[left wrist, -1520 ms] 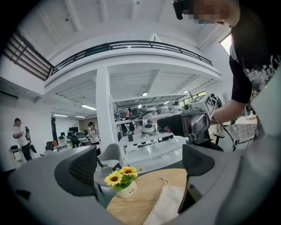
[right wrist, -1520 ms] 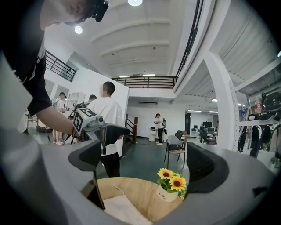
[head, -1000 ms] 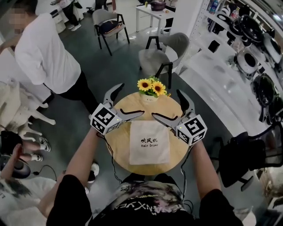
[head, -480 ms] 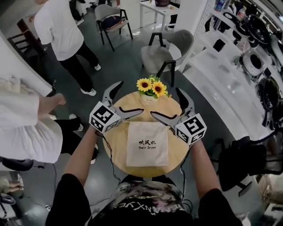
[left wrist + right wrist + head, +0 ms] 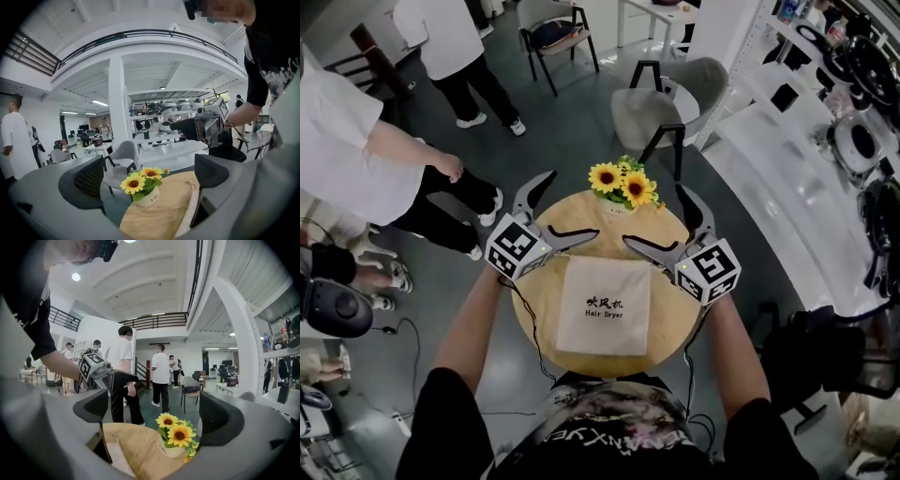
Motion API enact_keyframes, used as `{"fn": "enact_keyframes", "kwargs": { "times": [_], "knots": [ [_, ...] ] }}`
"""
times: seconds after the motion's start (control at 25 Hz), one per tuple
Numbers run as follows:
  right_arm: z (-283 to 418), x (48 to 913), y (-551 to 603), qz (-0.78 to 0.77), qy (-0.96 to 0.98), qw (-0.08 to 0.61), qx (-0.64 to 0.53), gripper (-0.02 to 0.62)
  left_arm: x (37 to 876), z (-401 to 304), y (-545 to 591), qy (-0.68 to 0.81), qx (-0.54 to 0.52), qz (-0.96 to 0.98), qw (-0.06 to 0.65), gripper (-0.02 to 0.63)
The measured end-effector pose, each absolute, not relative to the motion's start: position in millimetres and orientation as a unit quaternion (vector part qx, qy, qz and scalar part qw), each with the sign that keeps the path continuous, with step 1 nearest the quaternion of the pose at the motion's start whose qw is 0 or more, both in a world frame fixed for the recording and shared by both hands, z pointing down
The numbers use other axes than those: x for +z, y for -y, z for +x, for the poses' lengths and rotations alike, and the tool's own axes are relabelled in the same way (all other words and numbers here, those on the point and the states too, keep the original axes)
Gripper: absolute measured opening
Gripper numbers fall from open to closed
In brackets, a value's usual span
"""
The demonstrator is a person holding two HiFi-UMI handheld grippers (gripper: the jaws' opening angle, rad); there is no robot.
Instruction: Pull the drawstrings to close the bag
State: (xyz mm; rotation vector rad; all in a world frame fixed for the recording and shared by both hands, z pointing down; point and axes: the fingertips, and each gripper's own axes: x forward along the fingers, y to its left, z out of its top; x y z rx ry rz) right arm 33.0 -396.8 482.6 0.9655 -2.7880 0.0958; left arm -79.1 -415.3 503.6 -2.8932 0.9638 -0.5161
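Note:
A beige drawstring bag [image 5: 605, 307] printed "Hair Dryer" lies flat on the round wooden table [image 5: 666, 225], its top edge toward the far side. My left gripper [image 5: 576, 204] hovers open just above the bag's top left corner, with nothing between its fingers. Mirrored at the top right corner, my right gripper [image 5: 652, 216] is open and empty too. In the left gripper view the bag's edge [image 5: 189, 214] with a cord loop lies low right beside the table [image 5: 159, 218]. In the right gripper view the bag [image 5: 117, 456] lies low left.
A small white pot of sunflowers [image 5: 622, 184] stands at the table's far edge, between the two grippers. Grey chairs [image 5: 661, 108] stand beyond it. People [image 5: 356, 141] stand at the left, a white display counter [image 5: 787, 178] runs along the right, and a black chair [image 5: 825, 352] is near right.
Both grippers hold nearly the same place over the bag's top corners. The people at the left have walked on, and the head view has shifted slightly.

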Motion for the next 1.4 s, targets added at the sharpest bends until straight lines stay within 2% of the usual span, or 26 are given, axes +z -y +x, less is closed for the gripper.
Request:
{"fn": "enact_keyframes", "kwargs": {
  "times": [0.32, 1.4],
  "knots": [
    [36.6, 503.0, 409.8, 0.306, 0.944, 0.115, 0.037, 0.586, 528.2, -85.4, 423.5, -0.31, -0.207, -0.928, 0.023, 0.586],
    [45.4, 606.9, 410.7, 0.224, 0.94, 0.258, 0.02, 0.584, 641.1, -122.3, 415.0, -0.274, -0.33, -0.903, -0.012, 0.586]
  ]
}}
